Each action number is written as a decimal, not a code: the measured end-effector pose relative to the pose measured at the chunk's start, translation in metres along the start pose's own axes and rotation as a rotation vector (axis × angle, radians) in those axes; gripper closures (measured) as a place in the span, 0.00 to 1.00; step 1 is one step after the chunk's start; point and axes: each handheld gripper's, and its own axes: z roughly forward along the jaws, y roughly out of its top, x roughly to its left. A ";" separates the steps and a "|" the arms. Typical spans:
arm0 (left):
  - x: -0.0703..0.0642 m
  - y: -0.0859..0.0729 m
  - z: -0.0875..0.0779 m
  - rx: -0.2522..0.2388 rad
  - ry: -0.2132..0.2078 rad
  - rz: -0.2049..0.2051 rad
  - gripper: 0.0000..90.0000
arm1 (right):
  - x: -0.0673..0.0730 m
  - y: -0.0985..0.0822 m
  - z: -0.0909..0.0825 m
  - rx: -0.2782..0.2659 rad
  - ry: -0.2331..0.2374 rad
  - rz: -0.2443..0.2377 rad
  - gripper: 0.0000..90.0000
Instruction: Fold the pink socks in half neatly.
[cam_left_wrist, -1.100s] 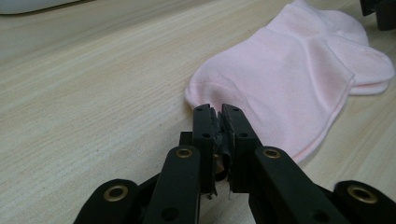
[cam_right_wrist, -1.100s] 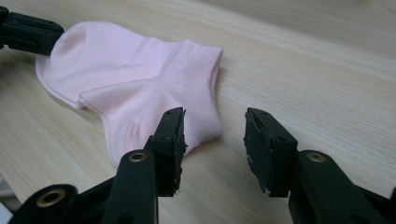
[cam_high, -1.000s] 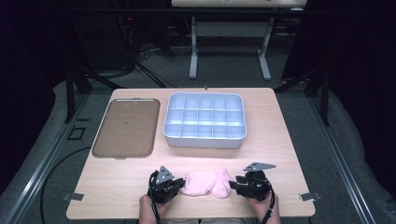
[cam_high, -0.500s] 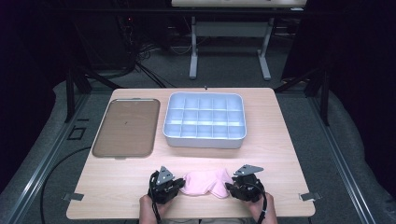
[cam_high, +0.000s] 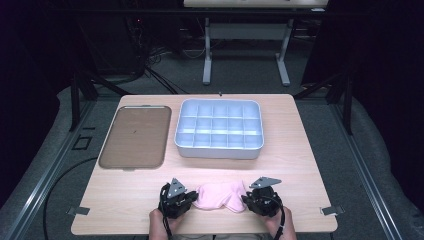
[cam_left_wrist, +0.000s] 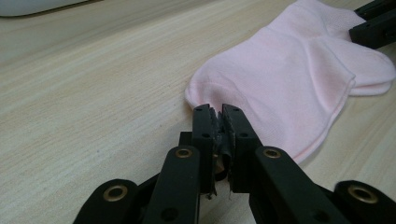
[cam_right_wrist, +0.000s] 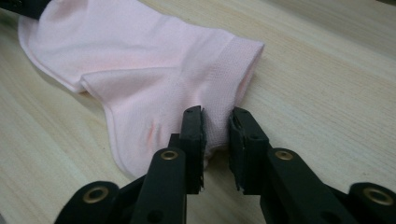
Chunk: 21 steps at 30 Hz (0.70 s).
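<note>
The pink sock (cam_high: 220, 196) lies flat at the bottom middle of the high view, so each end is easy to grab. The left gripper (cam_left_wrist: 218, 122) pinches one end tight. The right gripper (cam_right_wrist: 215, 125) has just been closing on the other end, but a gap shows and it does not squeeze yet.

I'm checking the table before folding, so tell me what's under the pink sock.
The pink sock lies flat on the wooden table; bare wood shows all around it. It covers whatever lies directly beneath. The left gripper pinches one end, the right gripper straddles the other.
</note>
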 end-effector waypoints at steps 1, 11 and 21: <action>0.000 0.000 0.000 0.000 0.000 0.000 0.94 | 0.000 -0.001 0.000 -0.010 0.002 0.003 0.87; 0.003 0.000 0.000 0.001 -0.016 -0.015 0.94 | -0.013 -0.007 -0.003 -0.025 0.065 0.081 0.90; 0.003 0.000 0.000 -0.002 -0.021 -0.027 0.94 | -0.018 -0.005 -0.010 -0.032 0.085 0.084 0.90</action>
